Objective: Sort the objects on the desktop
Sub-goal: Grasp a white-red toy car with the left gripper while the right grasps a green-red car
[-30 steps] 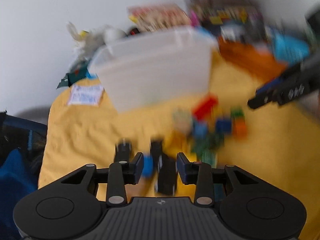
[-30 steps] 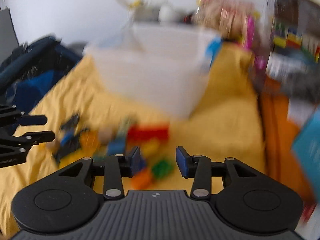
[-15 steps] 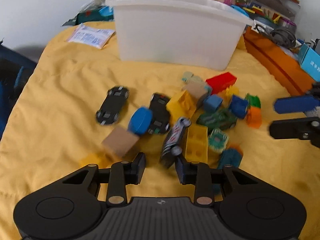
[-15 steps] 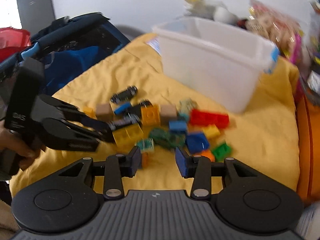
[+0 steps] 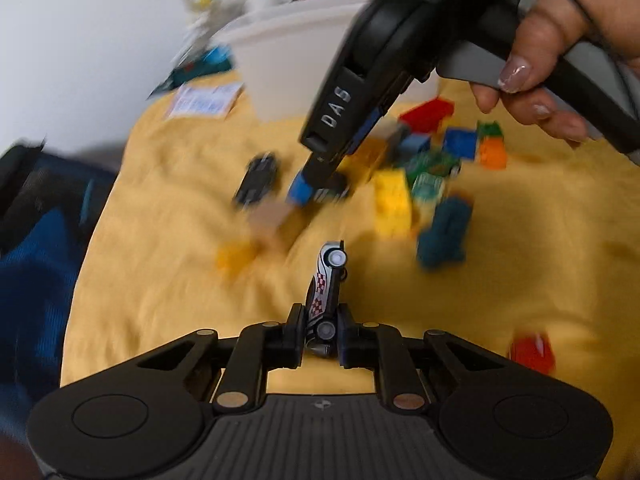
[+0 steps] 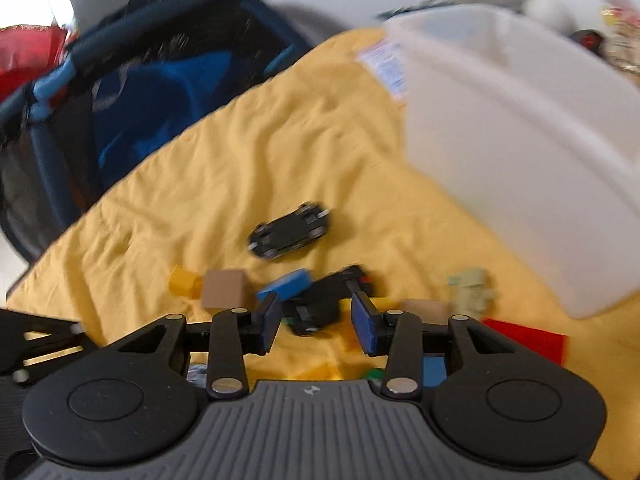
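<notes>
the left claw (image 5: 320, 330) was pinching a silver toy car (image 5: 326, 292) with a red checker pattern, its jaws having just closed on the rear end while the nose stuck forward over the yellow cloth (image 5: 160, 280). this looked like a pick just made, so the next move called for lifting the car clear and carrying it to wherever the cars were to go, likely the white bin (image 5: 288, 68) at the far side.

the right claw (image 6: 316, 320) stood spread and holding nothing, hanging over a black toy car (image 6: 320, 300) lying beside a blue piece (image 6: 286, 286) and a tan block (image 6: 224, 290); its next move seemed to be a descent and a squeeze. another black car (image 6: 290, 230) lay apart farther on, on bare cloth.

the heap of coloured bricks (image 5: 420, 168) crowded the middle, and the right tool crossed the left claw's way to the bin. the cloth's left edge dropped toward a dark blue bag (image 6: 132, 92); open cloth lay near the left claw.
</notes>
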Demonstrator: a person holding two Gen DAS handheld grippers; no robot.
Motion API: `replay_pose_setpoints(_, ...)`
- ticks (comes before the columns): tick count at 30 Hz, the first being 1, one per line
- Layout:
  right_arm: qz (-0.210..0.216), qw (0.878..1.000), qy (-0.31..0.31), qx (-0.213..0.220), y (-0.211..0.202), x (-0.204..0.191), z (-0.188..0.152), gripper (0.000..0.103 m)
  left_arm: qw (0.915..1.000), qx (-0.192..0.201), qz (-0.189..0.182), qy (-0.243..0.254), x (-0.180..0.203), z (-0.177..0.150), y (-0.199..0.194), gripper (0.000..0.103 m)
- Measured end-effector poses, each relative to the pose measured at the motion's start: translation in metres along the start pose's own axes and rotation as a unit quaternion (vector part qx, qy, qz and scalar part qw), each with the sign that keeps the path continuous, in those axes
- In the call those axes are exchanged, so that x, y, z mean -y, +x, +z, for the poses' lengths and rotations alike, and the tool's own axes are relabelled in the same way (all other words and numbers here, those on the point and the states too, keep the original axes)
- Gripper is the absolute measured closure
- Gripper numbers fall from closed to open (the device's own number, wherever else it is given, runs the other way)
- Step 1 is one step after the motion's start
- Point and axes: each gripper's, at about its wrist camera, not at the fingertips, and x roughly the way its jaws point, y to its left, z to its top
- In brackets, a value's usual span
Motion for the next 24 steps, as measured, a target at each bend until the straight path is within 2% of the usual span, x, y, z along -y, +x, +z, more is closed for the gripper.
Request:
replay_pose_setpoints(2, -0.013, 0.999, -0.043, -0.011, 0.011, -0.016, -0.003, 0.06, 0.9998, -0.007, 0.001, -0.02, -0.006, -0.009, -0.006, 0.086)
replay_pose_setpoints(4, -0.051, 0.995, -0.088, -0.012, 0.022, -0.031, -0.008, 0.059, 0.9996, -0.007, 0.005, -0.028, -0.009, -0.014, -0.006, 0.086)
replay_pose_setpoints(7, -0.095, 0.987, -0.126, 0.001, 0.035, -0.04, -0.013, 0.052, 0.9995, -0.001, 0.007, -0.032, -0.01, -0.013, -0.004, 0.086)
replay_pose_setpoints(9, -0.11, 0.983, -0.144, 0.018, 0.038, -0.041, -0.015, 0.062, 0.9996, 0.002, 0.008, -0.027, -0.009, -0.012, -0.004, 0.086)
replay_pose_setpoints(11, -0.119, 0.983, -0.137, 0.02, 0.035, -0.039, -0.017, 0.08, 0.9998, 0.006, 0.011, -0.018, -0.006, -0.01, -0.004, 0.084)
replay_pose_setpoints(13, -0.105, 0.987, -0.119, 0.019, 0.024, -0.035, -0.019, 0.087, 0.9997, 0.013, 0.02, -0.005, -0.003, -0.007, -0.004, 0.083)
replay_pose_setpoints(15, -0.086, 0.991, -0.095, 0.026, 0.007, -0.03, -0.024, 0.087, 0.9995, 0.017, 0.025, 0.008, 0.001, -0.002, -0.001, 0.073)
replay_pose_setpoints(17, -0.072, 0.994, -0.073, 0.04, -0.014, -0.026, -0.033, 0.087, 0.9993, 0.017, 0.026, 0.023, 0.005, 0.003, 0.004, 0.07)
replay_pose_setpoints(19, -0.057, 0.996, -0.044, 0.049, -0.039, -0.023, -0.044, 0.087, 0.9987, 0.022, 0.029, 0.036, 0.009, 0.008, 0.008, 0.07)
replay_pose_setpoints(21, -0.038, 0.998, -0.005, 0.049, -0.06, -0.017, -0.058, 0.087, 0.998, 0.025, 0.029, 0.05, 0.015, 0.012, 0.008, 0.081)
replay_pose_setpoints(24, -0.008, 0.998, 0.045, 0.031, -0.078, -0.01, -0.084, 0.087, 0.996, 0.025, 0.035, 0.078, 0.027, 0.013, 0.005, 0.082)
